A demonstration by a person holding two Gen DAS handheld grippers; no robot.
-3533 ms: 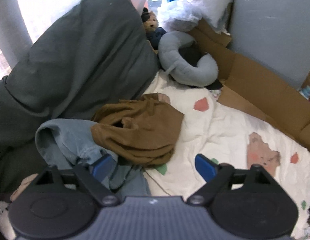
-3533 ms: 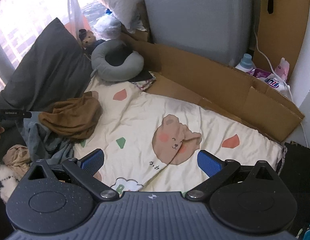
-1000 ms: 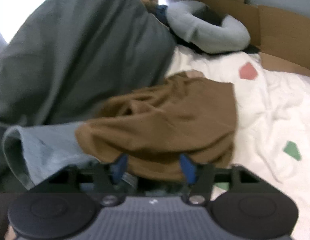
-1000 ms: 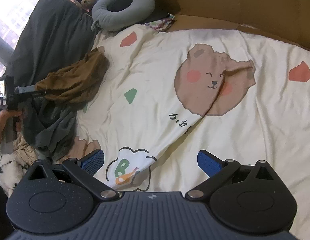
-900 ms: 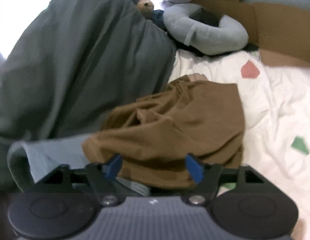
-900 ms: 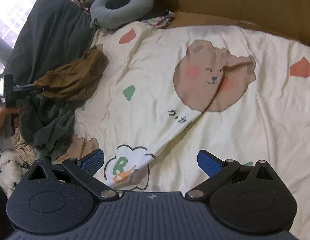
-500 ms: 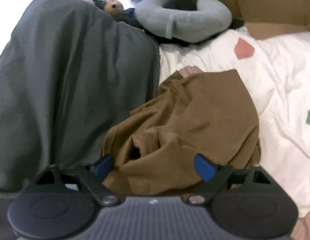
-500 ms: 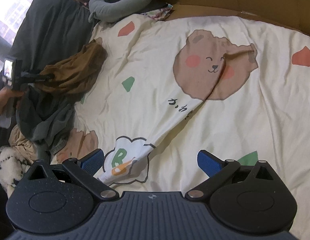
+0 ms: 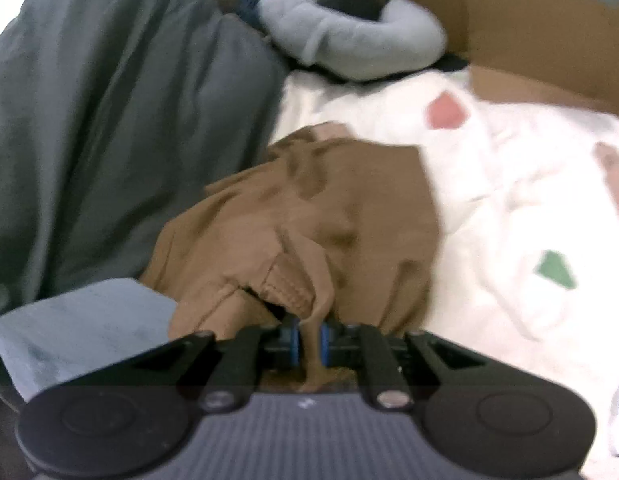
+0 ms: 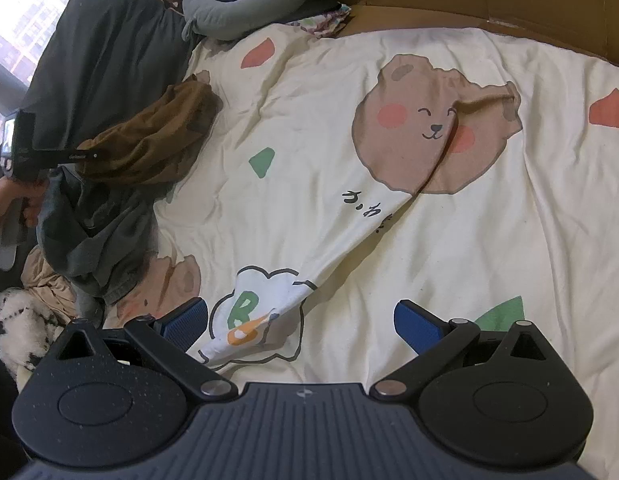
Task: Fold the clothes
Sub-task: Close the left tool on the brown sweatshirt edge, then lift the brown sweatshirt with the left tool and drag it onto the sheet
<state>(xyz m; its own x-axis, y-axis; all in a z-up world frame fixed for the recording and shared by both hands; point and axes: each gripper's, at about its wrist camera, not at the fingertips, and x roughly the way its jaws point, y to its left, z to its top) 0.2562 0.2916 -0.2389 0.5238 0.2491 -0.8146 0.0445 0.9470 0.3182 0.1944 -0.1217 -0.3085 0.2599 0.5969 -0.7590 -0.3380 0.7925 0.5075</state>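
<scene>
A crumpled brown garment (image 9: 317, 208) lies at the left edge of the cream bear-print bed cover (image 9: 529, 184). My left gripper (image 9: 308, 340) is shut on a pinched fold of its near edge. In the right wrist view the brown garment (image 10: 157, 140) sits far left with the left gripper (image 10: 81, 156) at its near end. My right gripper (image 10: 301, 324) is open and empty, hovering above the bed cover (image 10: 469, 240) by the printed cloud.
A grey-blue garment (image 9: 81, 320) lies under the brown one, on a clothes pile (image 10: 89, 240). A dark grey pillow (image 9: 109, 120), a grey neck pillow (image 9: 349, 44) and cardboard (image 9: 549, 32) border the bed. A beige cloth (image 10: 49, 284) lies near left.
My left gripper went from open over the brown garment to shut on a fold of it. My right gripper stayed open and drifted slightly over the bed cover.
</scene>
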